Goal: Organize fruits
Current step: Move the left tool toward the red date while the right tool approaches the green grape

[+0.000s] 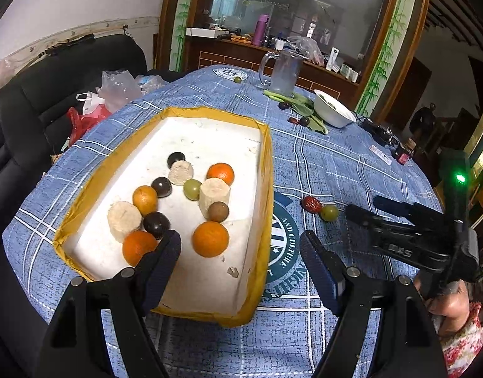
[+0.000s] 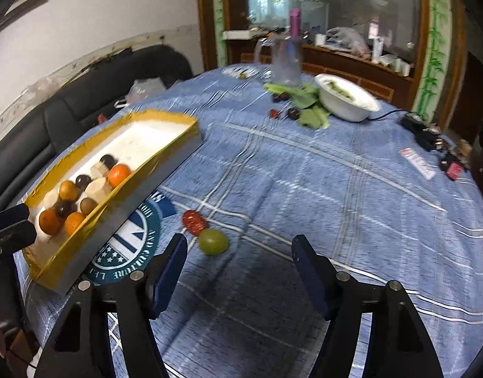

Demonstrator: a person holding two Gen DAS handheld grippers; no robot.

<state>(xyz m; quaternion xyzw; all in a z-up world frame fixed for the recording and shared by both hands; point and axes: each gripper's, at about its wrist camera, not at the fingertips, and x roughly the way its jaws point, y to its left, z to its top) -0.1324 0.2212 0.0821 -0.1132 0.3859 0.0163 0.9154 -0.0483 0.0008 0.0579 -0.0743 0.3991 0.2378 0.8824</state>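
Note:
A yellow-edged white foam tray (image 1: 268, 170) (image 2: 165, 154) holds several oranges, dark round fruits, a green fruit and pale cut chunks. My left gripper (image 1: 241, 249) is open and empty over the tray's near right corner; an orange (image 1: 210, 238) lies just ahead of it. On the blue cloth right of the tray lie a red date (image 1: 311, 203) (image 2: 194, 221) and a green fruit (image 1: 329, 212) (image 2: 213, 241). My right gripper (image 2: 239, 252) is open and empty, just behind the green fruit; it shows in the left wrist view (image 1: 364, 211).
At the table's far side stand a clear jug (image 1: 284, 71) (image 2: 285, 61), a white bowl (image 1: 332, 111) (image 2: 348, 100), green leaves (image 2: 309, 107) with small dark and red fruits. A power strip (image 2: 422, 130) and small items lie far right. A black sofa (image 1: 36, 94) is left.

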